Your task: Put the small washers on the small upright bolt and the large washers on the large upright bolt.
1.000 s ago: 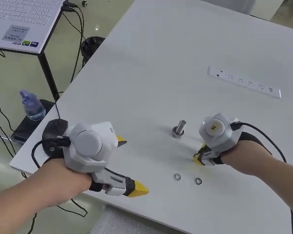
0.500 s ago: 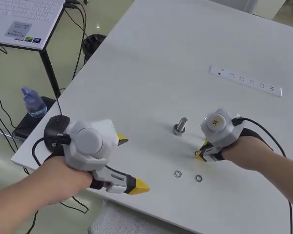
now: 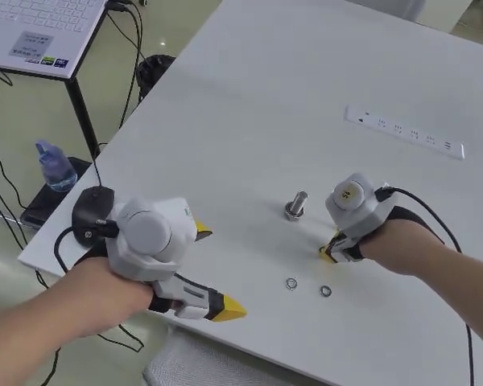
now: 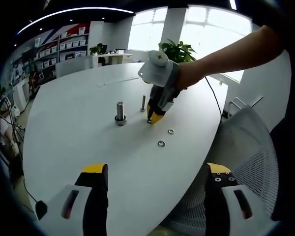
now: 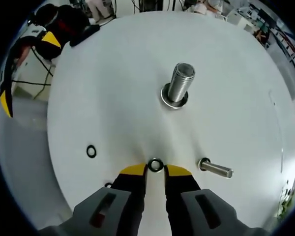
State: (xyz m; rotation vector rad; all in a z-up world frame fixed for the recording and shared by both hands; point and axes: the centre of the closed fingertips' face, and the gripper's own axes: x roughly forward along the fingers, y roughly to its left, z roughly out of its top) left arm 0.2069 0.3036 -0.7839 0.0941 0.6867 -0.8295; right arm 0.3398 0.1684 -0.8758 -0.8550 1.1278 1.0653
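Right tongs [image 5: 156, 171] are down at the table [image 5: 113, 73] with the jaws squeezed in to a narrow gap and a washer [image 5: 155, 164] sitting right between the yellow tips. Looks like a pinch on its edges, but I can't tell how firm it is. Left tongs [image 4: 157, 169] hang wide open off to the side, holding nothing.

Where I'd worry: that washer is thin and flat, gripped only by its rim, so on the lift it could pop out and skitter off, or tip sideways in the jaws and not line up over a bolt.

The thin bolt [image 5: 215, 168] stands just right of the right tongs' tips, close enough that a sloppy swing could knock it over. The big bolt [image 5: 179, 83] is straight ahead of them, further out.

Two loose washers [image 3: 291, 283] lie near the tips on the left side. Sizes are hard to judge, so the wrong bolt is a real risk.
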